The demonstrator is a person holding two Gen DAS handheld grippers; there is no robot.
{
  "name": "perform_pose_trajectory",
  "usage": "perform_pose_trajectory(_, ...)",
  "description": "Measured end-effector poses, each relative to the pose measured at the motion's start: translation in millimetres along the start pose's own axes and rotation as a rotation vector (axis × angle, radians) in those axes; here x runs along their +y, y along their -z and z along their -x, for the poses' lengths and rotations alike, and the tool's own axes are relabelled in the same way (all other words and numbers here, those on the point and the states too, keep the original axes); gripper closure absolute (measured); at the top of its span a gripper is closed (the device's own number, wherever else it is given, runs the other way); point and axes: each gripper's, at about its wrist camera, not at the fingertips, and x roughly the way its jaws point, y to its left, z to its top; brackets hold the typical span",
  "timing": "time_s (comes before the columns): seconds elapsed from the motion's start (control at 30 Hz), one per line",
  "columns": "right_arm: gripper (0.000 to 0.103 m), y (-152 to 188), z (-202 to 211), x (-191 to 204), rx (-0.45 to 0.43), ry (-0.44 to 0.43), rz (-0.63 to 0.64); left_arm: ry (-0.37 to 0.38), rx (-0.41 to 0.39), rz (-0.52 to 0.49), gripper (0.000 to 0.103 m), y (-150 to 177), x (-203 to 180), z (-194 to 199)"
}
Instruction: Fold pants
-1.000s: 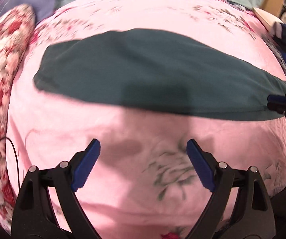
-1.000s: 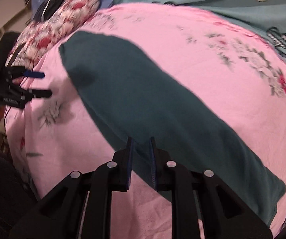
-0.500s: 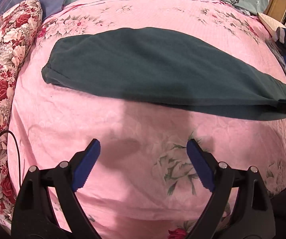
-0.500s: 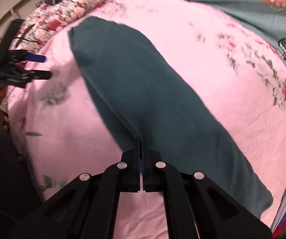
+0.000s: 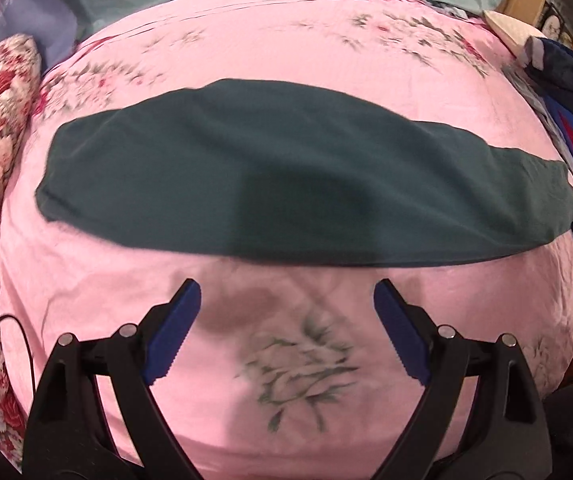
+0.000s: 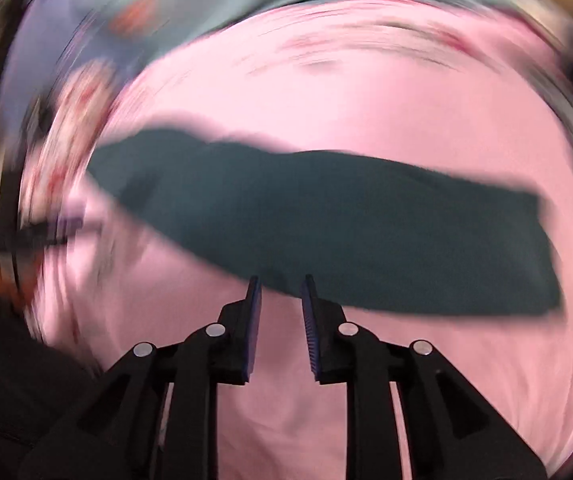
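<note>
**Two grippers hovering, nothing held**

You are looking at dark green pants (image 5: 286,184) lying as one long folded strip across the pink bedsheet (image 5: 286,380). Your left gripper (image 5: 286,328) is hanging wide open over bare sheet. Your right gripper (image 6: 280,320) has just been opening, nothing between its jaws. Next probably comes gripping one end to fold it across.
</note>
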Motion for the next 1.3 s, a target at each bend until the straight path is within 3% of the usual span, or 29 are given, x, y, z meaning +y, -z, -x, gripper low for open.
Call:
perform_pose_trajectory(0.07,0.082,6,26,-51,-0.103,0.015,-0.278,0.009,-0.005,-0.036,0.013,-6,-17,-3)
perform_pose_trajectory(0.17,0.08,15,41,-93,-0.171,0.035,-0.486,0.025,-0.003,-0.093,0.013,-14,-40,-9)
perform_pose_trajectory(0.33,0.08,16,29,-102,-0.154,0.13,-0.498,0.029,-0.006,-0.176,0.013,-21,-65,-10)
perform_pose_trajectory(0.43,0.079,16,24,-110,-0.174,0.122,-0.538,0.027,-0.002,-0.184,0.013,-22,-67,-10)
perform_pose_trajectory(0.57,0.069,13,23,-117,-0.199,0.122,-0.555,0.025,0.019,-0.165,0.013,-23,-62,-14)
perform_pose_trajectory(0.63,0.069,11,21,-116,-0.207,0.138,-0.551,0.021,0.031,-0.157,0.013,-22,-59,-16)
perform_pose_trajectory(0.67,0.079,9,20,-115,-0.203,0.16,-0.542,0.014,0.029,-0.156,0.013,-22,-58,-16)
perform_pose_trajectory(0.7,0.096,9,21,-115,-0.195,0.194,-0.533,0.008,0.026,-0.155,0.013,-22,-55,-16)
perform_pose_trajectory(0.87,0.097,17,52,-122,-0.256,0.193,-0.565,-0.076,-0.018,-0.123,0.012,-30,-10,-2)
perform_pose_trajectory(0.97,0.093,20,35,-120,-0.147,0.244,-0.507,-0.174,-0.041,-0.035,0.01,-43,57,4)
perform_pose_trajectory(1.07,0.076,15,44,-99,-0.144,0.331,-0.49,-0.234,-0.016,0.093,0.01,-56,132,6)
perform_pose_trajectory(1.1,0.076,11,50,-85,-0.178,0.353,-0.463,-0.236,-0.019,0.139,0.01,-60,157,9)
perform_pose_trajectory(1.17,0.07,-4,58,-30,-0.266,0.394,-0.282,-0.24,-0.027,0.215,0.01,-66,206,10)
perform_pose_trajectory(1.2,0.067,-14,50,14,-0.277,0.4,-0.128,-0.239,-0.021,0.238,0.01,-68,227,8)
perform_pose_trajectory(1.3,0.064,-21,6,126,-0.236,0.305,0.219,-0.175,-0.006,0.283,0.01,-77,271,-8)
